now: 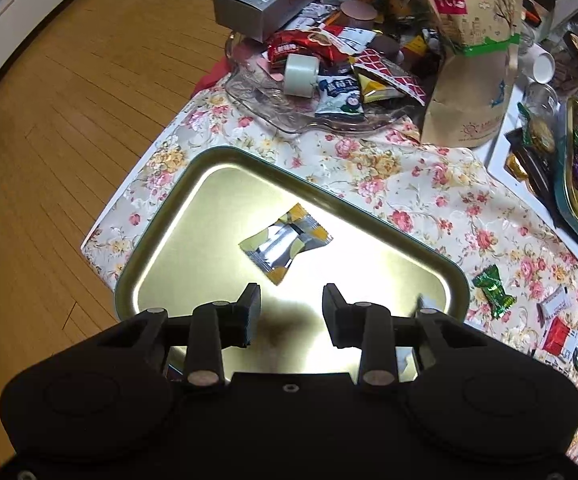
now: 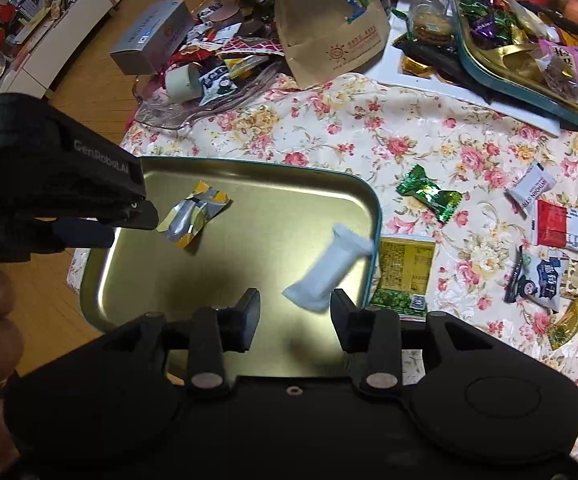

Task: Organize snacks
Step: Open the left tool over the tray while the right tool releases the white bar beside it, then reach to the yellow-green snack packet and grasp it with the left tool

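Holding two wrapped snacks (image 2: 195,214), a gold tray (image 2: 249,172).

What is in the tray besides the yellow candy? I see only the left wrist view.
Observer: A white packet, blurred, shows over the tray near its right rim.
Operator: Does the right hand-held gripper hold it?
Observer: No. The right hand-held gripper is open, and the packet is beside its right finger, not pinched.
Operator: What is just outside that rim?
Observer: A yellow-green packet lies flat on the cloth, against the tray.
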Tool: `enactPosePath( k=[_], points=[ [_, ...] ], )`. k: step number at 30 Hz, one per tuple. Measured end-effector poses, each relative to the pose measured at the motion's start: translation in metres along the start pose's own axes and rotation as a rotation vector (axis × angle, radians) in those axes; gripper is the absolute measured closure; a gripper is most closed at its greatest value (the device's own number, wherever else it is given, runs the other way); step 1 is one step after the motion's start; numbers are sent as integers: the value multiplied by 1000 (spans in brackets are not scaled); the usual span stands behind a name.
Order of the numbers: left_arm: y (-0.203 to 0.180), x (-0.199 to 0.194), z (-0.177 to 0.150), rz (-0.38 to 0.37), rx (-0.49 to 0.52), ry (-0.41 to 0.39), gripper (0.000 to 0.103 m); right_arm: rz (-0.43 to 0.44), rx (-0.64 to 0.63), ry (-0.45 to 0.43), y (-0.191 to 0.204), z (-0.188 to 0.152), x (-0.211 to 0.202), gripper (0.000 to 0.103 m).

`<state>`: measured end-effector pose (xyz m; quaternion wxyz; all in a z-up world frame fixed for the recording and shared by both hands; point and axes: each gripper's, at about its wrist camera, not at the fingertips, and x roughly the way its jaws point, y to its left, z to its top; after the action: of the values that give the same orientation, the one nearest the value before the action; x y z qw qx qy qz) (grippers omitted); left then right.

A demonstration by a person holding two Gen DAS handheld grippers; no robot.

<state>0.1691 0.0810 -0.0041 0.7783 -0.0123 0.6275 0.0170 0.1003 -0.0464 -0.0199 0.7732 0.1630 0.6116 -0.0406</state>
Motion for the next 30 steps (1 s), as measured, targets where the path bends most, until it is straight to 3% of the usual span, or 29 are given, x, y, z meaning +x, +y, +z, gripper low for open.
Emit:
enactPosePath(
  k=[18, 30],
  points=[
    [-36, 6, -11, -4, 99, 27, 59, -78, 180, 85, -51, 8, 7, 61],
    [-65, 9, -19, 6, 136, 41, 59, -102, 269, 96, -89, 8, -3, 61]
  ],
)
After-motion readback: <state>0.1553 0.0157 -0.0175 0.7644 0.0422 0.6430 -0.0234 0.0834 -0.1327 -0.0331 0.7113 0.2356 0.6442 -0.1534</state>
